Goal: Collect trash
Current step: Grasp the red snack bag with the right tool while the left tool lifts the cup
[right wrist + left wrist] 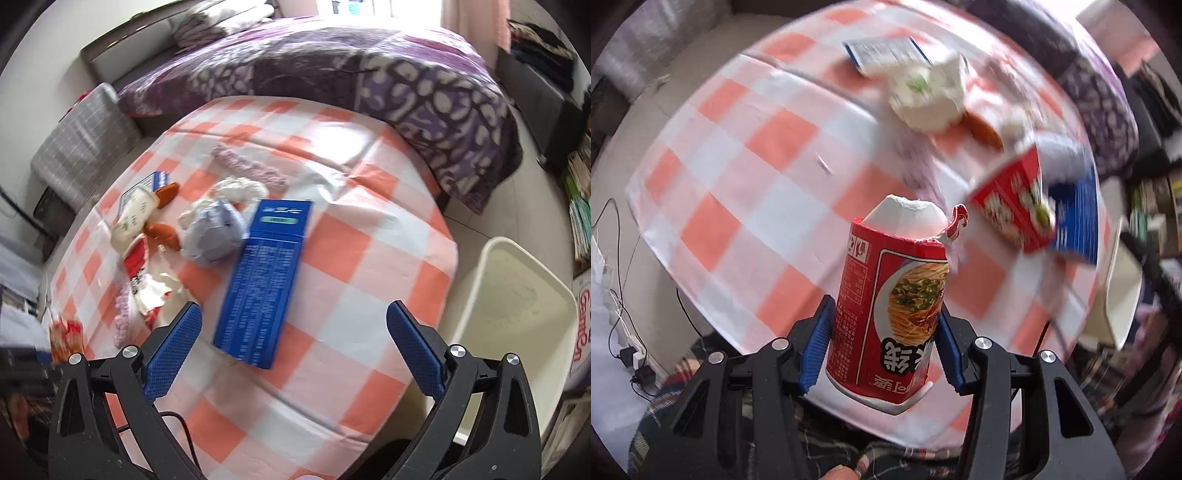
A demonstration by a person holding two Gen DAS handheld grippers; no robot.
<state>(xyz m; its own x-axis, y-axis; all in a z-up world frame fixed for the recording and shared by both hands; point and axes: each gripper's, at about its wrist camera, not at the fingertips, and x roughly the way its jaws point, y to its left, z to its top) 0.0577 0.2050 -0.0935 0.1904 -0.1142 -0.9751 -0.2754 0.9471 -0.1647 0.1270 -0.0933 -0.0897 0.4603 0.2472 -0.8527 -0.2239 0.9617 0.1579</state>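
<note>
Left tool (884,341): closed partway around red noodle cup (890,306); both blue pads against the cup's sides, cup upright, paper sleeve torn at the top, white liner showing.
Right tool (293,345): wide open, empty, above the near half of the worktop (369,258).
Cup position: between the left pads, above the near edge of the checked cloth.
Remaining trash: blue carton (264,280) flat at mid-worktop; crumpled grey wrapper (212,236) touching its far left corner; red packet (135,264), white carton (135,218) and orange scraps (162,230) toward the left edge.
Bin (517,306): cream, on the floor just off the right edge.
Risk, crushing: thin cup wall likely to buckle under further squeeze.
Risk, slipping: smooth tapered sleeve, apt to slide from the pads on a fast swing.
Risk, missed drop: bin on the far side from the left tool; early release lands the cup on worktop or floor.
</note>
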